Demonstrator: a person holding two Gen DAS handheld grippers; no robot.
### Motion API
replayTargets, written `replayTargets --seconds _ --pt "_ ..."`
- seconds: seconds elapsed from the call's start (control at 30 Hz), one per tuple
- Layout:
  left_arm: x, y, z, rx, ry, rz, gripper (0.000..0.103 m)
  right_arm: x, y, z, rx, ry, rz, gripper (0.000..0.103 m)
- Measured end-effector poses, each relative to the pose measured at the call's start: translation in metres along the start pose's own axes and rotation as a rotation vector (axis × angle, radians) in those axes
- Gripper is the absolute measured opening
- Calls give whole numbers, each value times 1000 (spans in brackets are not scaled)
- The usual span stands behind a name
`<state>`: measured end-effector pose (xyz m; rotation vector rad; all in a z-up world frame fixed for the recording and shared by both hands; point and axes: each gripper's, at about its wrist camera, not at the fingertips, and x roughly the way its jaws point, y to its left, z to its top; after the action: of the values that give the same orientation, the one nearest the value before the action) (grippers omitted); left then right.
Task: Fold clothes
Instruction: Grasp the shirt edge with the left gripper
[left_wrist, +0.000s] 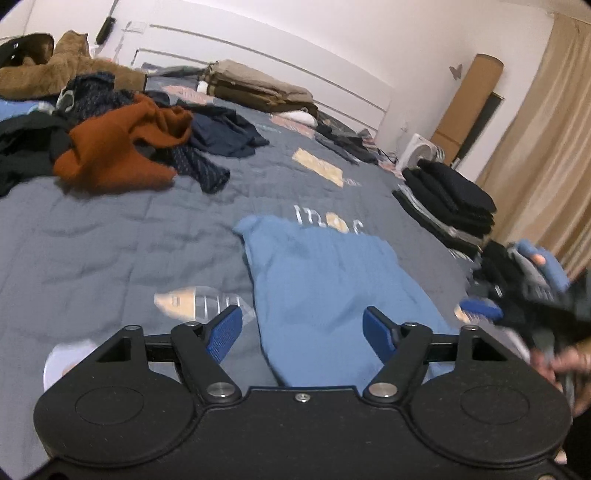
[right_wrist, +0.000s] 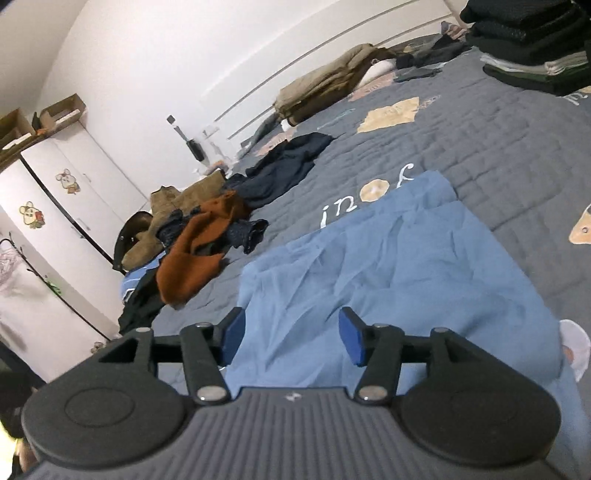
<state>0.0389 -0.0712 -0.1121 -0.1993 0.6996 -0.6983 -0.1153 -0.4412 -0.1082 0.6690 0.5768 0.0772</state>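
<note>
**A:** Left gripper (left_wrist: 303, 334): jaws parted, nothing between the blue pads. Right gripper (right_wrist: 291, 338): same, spread and empty. Both hover just above the near end of the light blue garment (left_wrist: 325, 280), neither pinching it.

**B:** Garment position?

**A:** Spread flat on the grey quilt (left_wrist: 110, 236), middle of the bed, near edge running under both tools. Looks partly folded already; there's a layered edge on the far side in the right wrist view (right_wrist: 436, 199), but the wrinkles make that hard to confirm.

**B:** Risks?

**A:** Main one: a single-layer grab. If the pads close on the top layer only, the lower layer stays put and the fold skews. Fabric is thin and creased, so it'll bunch easily.

**B:** Anything else?

**A:** Uneven pickup. If the two tools bite at different depths along the near edge, the fold line goes diagonal. Also snagging the quilt along with the cloth, since the tips sit right at the surface.

**B:** Clutter?

**A:** Unfolded heap with the rust-orange sweater (left_wrist: 122, 147) is well off to the left, dark folded stack (left_wrist: 450, 199) off to the right. Both well apart from the blue piece, low risk. The right tool shows blurred at the left view's right edge, so watch the two tools crossing.
</note>
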Motion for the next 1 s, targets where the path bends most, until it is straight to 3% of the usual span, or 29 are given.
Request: replayTargets --seconds 0.13,0.33,0.57,0.83,1.0 --pt "43 15 30 -55 18 7 55 8 -1 2 1 19 47 56" --pt "111 45 59 -209 93 -3 55 16 9 13 -7 12 172 58" --pt "175 75 74 -262 152 37 55 28 8 14 30 0 270 59" --pt "231 109 81 -363 205 26 55 29 7 11 35 -30 247 60" --pt "256 114 83 -394 233 -40 52 36 7 7 27 -4 224 60"
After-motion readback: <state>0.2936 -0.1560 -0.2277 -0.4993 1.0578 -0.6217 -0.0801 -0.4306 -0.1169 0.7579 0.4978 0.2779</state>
